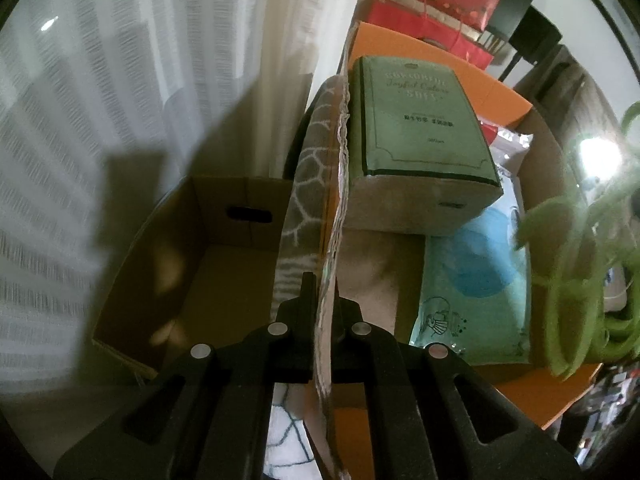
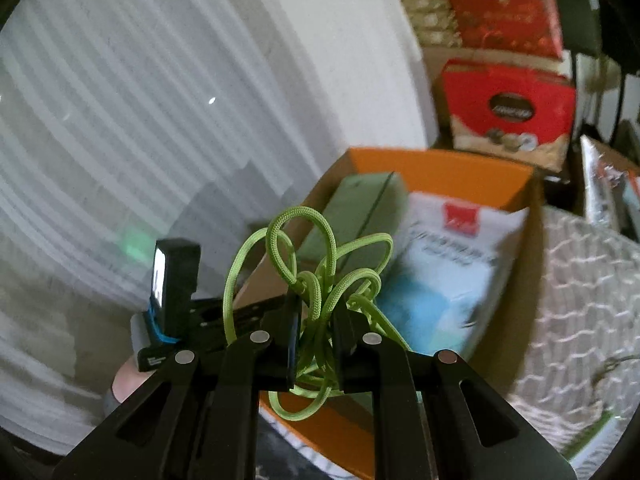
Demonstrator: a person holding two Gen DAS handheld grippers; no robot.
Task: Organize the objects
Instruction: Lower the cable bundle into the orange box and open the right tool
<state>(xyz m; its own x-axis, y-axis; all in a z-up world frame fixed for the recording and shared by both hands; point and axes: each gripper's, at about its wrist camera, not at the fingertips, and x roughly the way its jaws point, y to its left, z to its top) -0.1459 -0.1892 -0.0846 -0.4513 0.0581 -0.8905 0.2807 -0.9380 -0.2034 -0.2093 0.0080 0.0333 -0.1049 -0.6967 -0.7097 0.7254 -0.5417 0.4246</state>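
Note:
My left gripper (image 1: 322, 308) is shut on the torn side flap (image 1: 334, 240) of an orange cardboard box (image 1: 404, 46). Inside the box lie a green tissue box (image 1: 420, 120) and a pale blue mask packet (image 1: 476, 280). My right gripper (image 2: 318, 312) is shut on a bundle of lime green cord (image 2: 316, 264) and holds it above the near corner of the same orange box (image 2: 440, 168). The cord also shows blurred at the right edge of the left wrist view (image 1: 580, 260). The left gripper's body (image 2: 176, 296) shows at the left in the right wrist view.
An open brown carton (image 1: 192, 248) stands left of the orange box, by white curtains (image 1: 120, 80). A patterned grey-white cloth (image 2: 580, 300) lies right of the box. Red gift boxes (image 2: 508, 100) are stacked behind it.

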